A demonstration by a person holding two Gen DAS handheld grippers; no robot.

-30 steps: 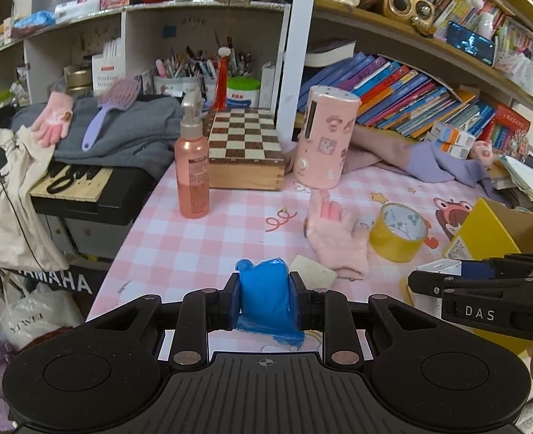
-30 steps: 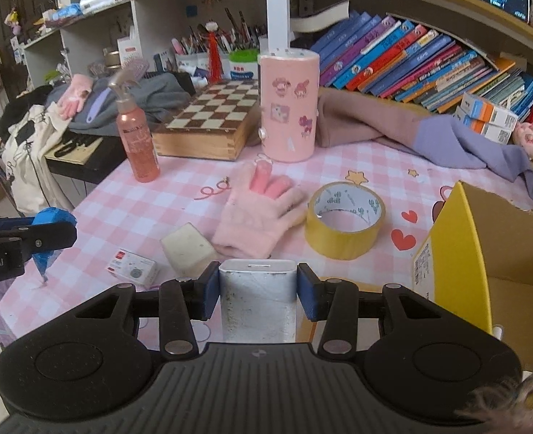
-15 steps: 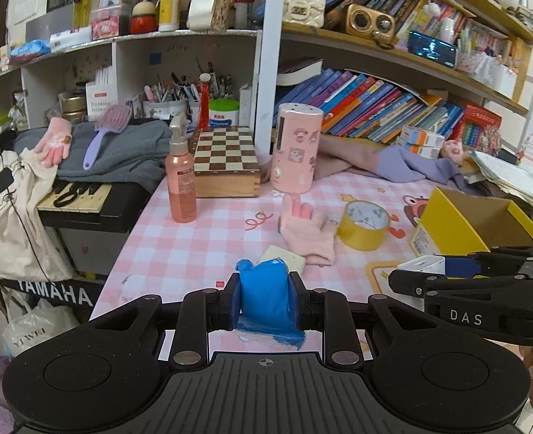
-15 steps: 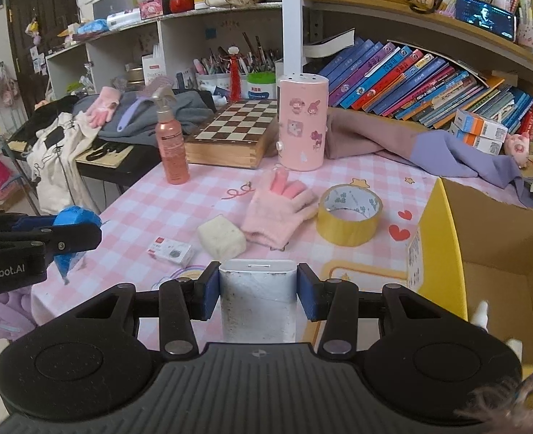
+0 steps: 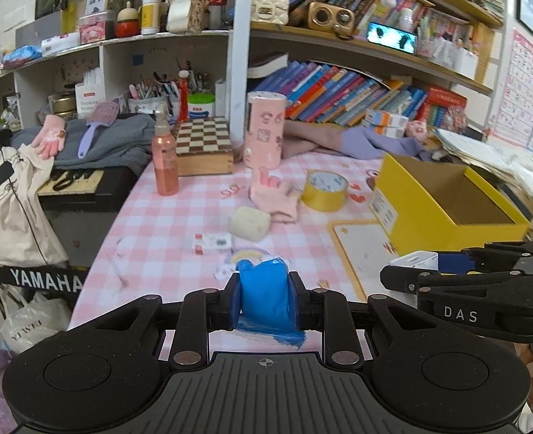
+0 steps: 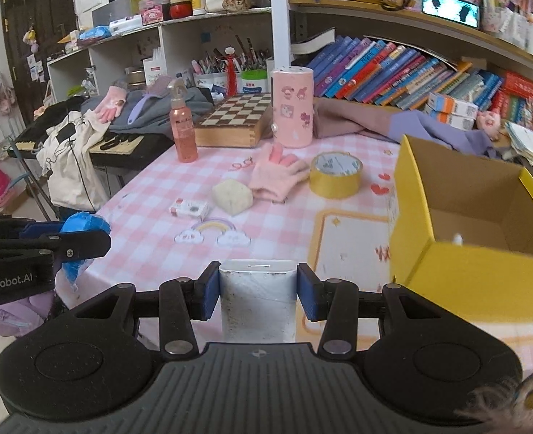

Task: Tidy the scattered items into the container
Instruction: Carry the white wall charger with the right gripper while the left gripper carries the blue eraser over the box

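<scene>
My left gripper (image 5: 264, 298) is shut on a crumpled blue bag (image 5: 264, 289), held above the table's near edge. It also shows in the right wrist view (image 6: 80, 231). My right gripper (image 6: 257, 285) is shut on a white power bank (image 6: 257, 298), left of the open yellow cardboard box (image 6: 472, 264). The box (image 5: 443, 195) stands at the table's right. A pink glove (image 5: 275, 193), a yellow tape roll (image 5: 324, 190), a cream sponge block (image 5: 248, 222) and a small white-red packet (image 5: 212, 243) lie on the pink checked tablecloth.
A pink spray bottle (image 5: 165, 161), a chessboard box (image 5: 203, 150) and a pink cylinder (image 5: 264, 130) stand at the back. Bookshelves rise behind. A keyboard with clothes and a cloth bag (image 5: 9, 213) sits left of the table.
Both grippers have pulled back and risen from the table, each keeping its item. The yellow box now shows more fully in both views.
</scene>
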